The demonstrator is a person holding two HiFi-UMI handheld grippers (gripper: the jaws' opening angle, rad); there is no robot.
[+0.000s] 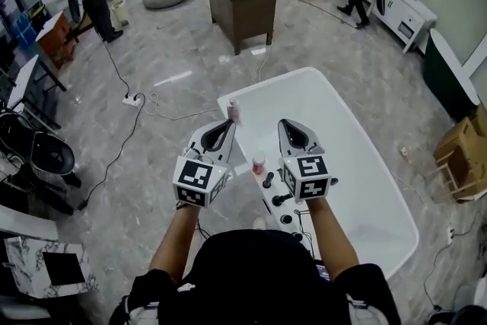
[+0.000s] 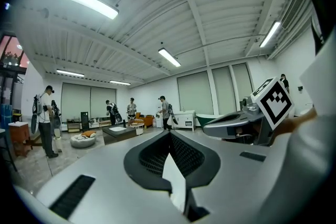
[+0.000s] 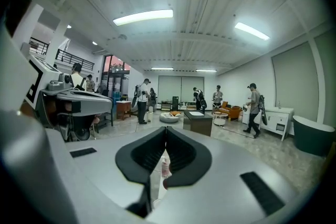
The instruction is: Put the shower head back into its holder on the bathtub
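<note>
Over the near rim of the white bathtub (image 1: 319, 73), left tongs (image 1: 227, 123) and right tongs (image 1: 283, 124) are being held clenched, empty; black shower fittings (image 1: 280, 199) are being shown there, shower head indistinguishable.

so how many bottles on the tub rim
2: one bottle at the tub's far corner by the left gripper; a second bottle on the rim by the right gripper. Others may be hidden.

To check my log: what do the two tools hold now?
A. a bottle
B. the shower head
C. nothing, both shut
C: the left tool and the right tool each show jaws together with nothing between them, above the white bathtub.
</note>
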